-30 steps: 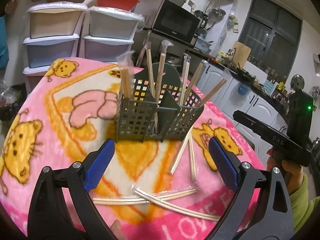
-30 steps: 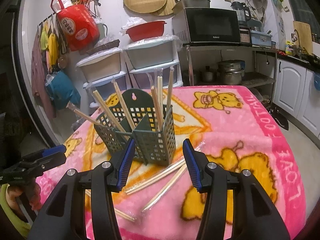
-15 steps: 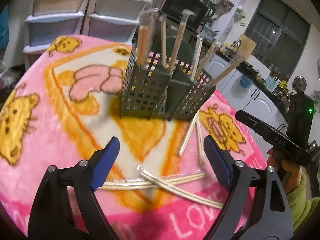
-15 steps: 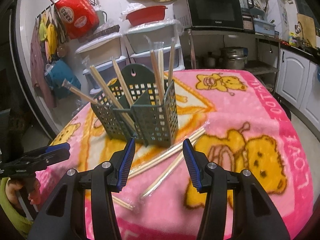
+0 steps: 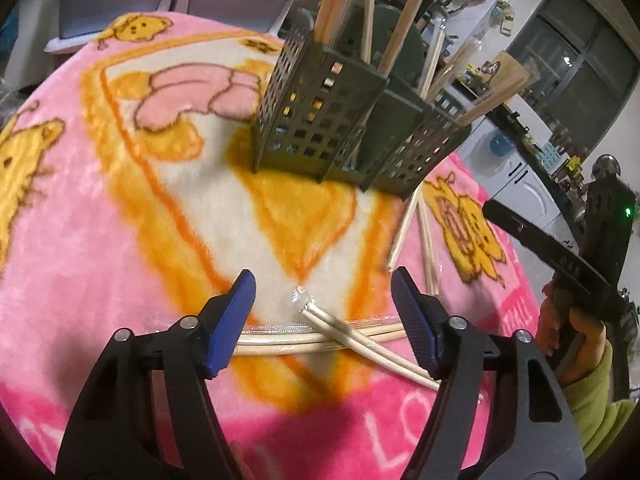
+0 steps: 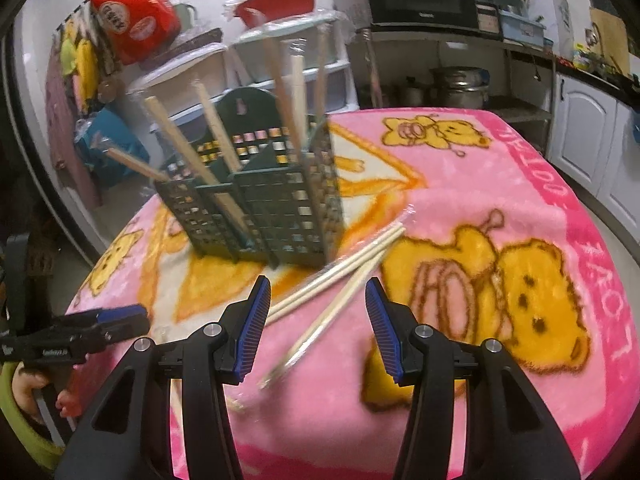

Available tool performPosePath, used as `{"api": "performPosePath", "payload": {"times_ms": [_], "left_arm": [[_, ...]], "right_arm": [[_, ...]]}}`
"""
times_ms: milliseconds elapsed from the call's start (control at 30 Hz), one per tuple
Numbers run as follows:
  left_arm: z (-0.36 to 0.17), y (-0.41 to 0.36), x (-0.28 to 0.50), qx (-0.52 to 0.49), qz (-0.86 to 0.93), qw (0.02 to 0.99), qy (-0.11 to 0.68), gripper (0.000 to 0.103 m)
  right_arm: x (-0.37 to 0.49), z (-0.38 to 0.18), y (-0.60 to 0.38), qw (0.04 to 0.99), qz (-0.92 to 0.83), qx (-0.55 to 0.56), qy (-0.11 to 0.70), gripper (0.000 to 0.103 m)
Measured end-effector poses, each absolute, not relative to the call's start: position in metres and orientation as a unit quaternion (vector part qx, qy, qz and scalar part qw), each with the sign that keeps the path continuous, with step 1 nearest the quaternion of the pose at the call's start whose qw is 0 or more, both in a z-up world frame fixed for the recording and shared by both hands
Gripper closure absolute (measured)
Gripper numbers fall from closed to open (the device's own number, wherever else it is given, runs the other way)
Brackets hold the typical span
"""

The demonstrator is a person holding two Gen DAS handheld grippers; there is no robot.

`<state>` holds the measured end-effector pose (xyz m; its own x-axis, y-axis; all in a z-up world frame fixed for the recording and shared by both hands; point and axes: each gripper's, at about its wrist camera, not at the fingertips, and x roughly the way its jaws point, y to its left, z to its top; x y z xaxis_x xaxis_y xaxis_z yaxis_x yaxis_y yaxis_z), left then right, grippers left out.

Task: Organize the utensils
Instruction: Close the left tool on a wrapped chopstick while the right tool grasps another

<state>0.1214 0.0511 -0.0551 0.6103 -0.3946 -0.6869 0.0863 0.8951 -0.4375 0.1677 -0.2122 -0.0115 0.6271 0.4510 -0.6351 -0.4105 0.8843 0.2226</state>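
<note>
Below, the left gripper [image 5: 322, 296], jaws just narrowing yet empty, straddled crossed wrapped chopsticks [image 5: 344, 334] for pickup. Nearby, the right gripper [image 6: 318, 310] hung spread over another pair [image 6: 320, 320].

Both views are warm and fairly dim, lit from overhead indoors — colours run saturated and slightly muddy. Heavy fisheye bending curves the room's lines, and black vignette fills the corners. Motion blur smears the green utensil holder [image 5: 352, 120] and the wrapped chopsticks [image 6: 340, 272] in the right wrist view; the background shelves are soft in both. A dark shadow falls on the pink blanket [image 5: 100, 260] under the left gripper [image 5: 323, 300] — small glints show on plastic wrapping.
</note>
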Motion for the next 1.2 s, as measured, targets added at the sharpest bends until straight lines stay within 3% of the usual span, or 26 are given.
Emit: {"api": "performPosePath", "payload": {"times_ms": [233, 300, 433, 533, 700, 900, 1200], "left_arm": [[-0.064, 0.044, 0.126, -0.176, -0.141, 0.872, 0.435, 0.055], [-0.066, 0.042, 0.126, -0.172, -0.141, 0.872, 0.437, 0.064], [-0.068, 0.037, 0.127, -0.158, -0.140, 0.874, 0.438, 0.070], [-0.070, 0.035, 0.130, -0.156, -0.139, 0.873, 0.440, 0.088], [-0.069, 0.033, 0.134, -0.157, -0.144, 0.874, 0.437, 0.094], [-0.060, 0.032, 0.139, -0.162, -0.154, 0.877, 0.425, 0.097], [-0.030, 0.027, 0.148, -0.161, -0.173, 0.889, 0.393, 0.098]], "right_arm": [[0.213, -0.027, -0.229, 0.896, 0.201, 0.067, 0.391, 0.056], [0.228, -0.032, -0.233, 0.892, 0.192, 0.080, 0.402, 0.056], [0.261, -0.046, -0.242, 0.876, 0.175, 0.127, 0.432, 0.056], [0.281, -0.054, -0.243, 0.867, 0.165, 0.152, 0.444, 0.058], [0.304, -0.063, -0.240, 0.862, 0.150, 0.167, 0.455, 0.068], [0.315, -0.067, -0.244, 0.864, 0.138, 0.177, 0.451, 0.093], [0.297, -0.038, -0.256, 0.882, 0.156, 0.177, 0.408, 0.098]]}}
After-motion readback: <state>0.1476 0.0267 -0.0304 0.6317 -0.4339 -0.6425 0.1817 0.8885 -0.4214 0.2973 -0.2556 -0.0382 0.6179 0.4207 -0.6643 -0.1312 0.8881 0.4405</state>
